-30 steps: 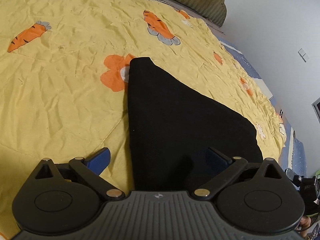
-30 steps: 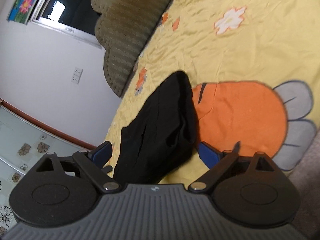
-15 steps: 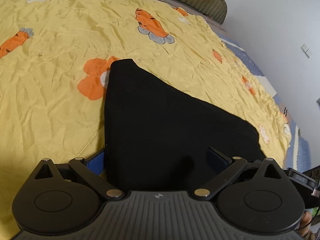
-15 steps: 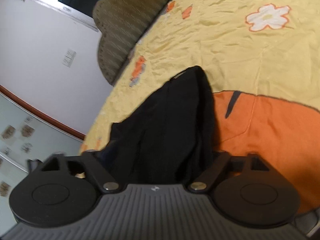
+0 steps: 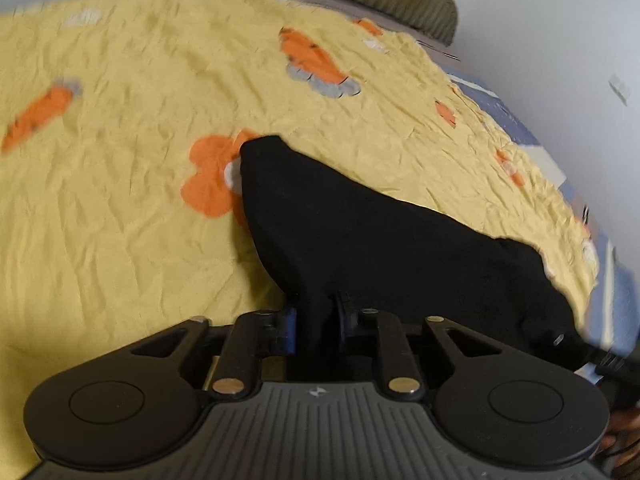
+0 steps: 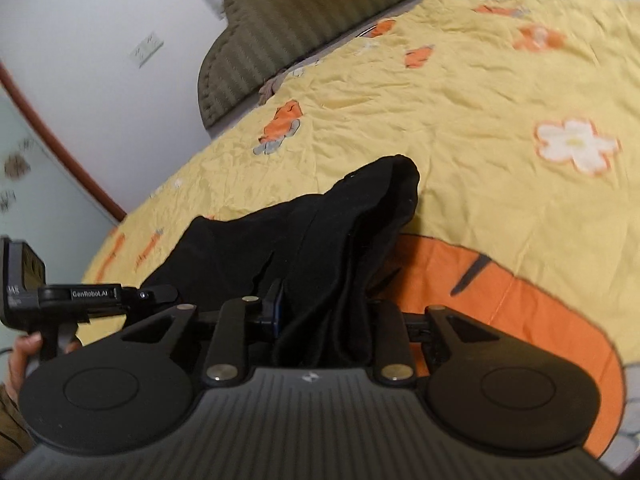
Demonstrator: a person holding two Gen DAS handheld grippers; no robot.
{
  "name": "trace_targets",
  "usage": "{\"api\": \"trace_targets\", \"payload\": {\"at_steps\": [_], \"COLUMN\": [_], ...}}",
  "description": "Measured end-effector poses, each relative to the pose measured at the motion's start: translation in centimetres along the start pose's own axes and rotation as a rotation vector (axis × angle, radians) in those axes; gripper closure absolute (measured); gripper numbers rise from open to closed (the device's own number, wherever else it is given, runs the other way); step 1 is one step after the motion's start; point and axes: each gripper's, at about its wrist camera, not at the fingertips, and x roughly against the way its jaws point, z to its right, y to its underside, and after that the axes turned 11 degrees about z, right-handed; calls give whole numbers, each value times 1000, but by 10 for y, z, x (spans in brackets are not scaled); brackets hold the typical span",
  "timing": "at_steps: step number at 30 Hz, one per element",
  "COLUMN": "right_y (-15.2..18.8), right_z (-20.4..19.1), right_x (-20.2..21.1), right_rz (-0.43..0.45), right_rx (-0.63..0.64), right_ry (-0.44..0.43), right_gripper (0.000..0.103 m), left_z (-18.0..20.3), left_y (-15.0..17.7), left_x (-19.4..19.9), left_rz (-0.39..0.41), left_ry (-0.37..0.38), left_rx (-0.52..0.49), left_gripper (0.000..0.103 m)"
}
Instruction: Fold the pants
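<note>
Two grippers close on one pair of black pants [image 5: 360,240] that lies on a yellow bedspread [image 5: 120,200] printed with orange carrots and flowers. At the near edge of the cloth, the left gripper [image 5: 316,322] has its jaws closing, with a bunched fold of the pants pinched between the blue pads. To its right, the right gripper [image 6: 320,312] likewise has jaws closing around a thick gathered fold. A striped olive headboard [image 6: 300,20] stands at the far end.
</note>
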Motion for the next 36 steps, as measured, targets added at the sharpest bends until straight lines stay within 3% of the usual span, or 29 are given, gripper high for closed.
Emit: {"api": "trace_targets", "payload": {"at_steps": [1,3,5,7,9,10,11,12,14,17,23,25,29,36], "right_y": [0,0,1,1,0,-1,-2,-3,-4,-4,-10,-16,-28,-47], "right_z": [1,5,15,25,37,41,42,41,35,21,-14,-25,-43,-78], "right_x": [-1,-4,-6,-9,-17,-21,-26,-30,-33,-29,-15,-11,-7,-14], "right_rz": [-18,-57,-77,-81,-85,-81,-77,-73,-71,-57,-5,7,22,46], "right_rx": [6,15,-37,-94,-171,-206,-226,-233,-199,-101,57,94,147,231], "right_ry": [7,14,3,-20,-50,-65,-74,-78,-57,-36,-8,-14,-37,-79], "right_gripper": [78,73,69,68,62,61,60,61,70,74,77,77,78,78], "left_z": [-6,-17,-20,-12,3,11,20,26,26,19,29,23,27,23], "left_y": [-1,-3,-4,-5,-3,-1,1,2,3,-1,-3,-6,-12,-24], "left_x": [-3,-6,-8,-11,-14,-15,-16,-17,-13,-4,7,13,32,46], "left_rz": [-23,-35,-43,-39,-15,-5,-2,2,15,31,69,94,186,256], "left_ry": [5,59,118,125,82,58,18,-26,-18,14,-8,7,-1,-32], "left_rx": [36,107,141,130,64,20,-34,-92,-121,-82,-138,-102,-138,-140], "left_gripper": [66,53,29,22,23,34,57,66,82,86,87,87,88,88]}}
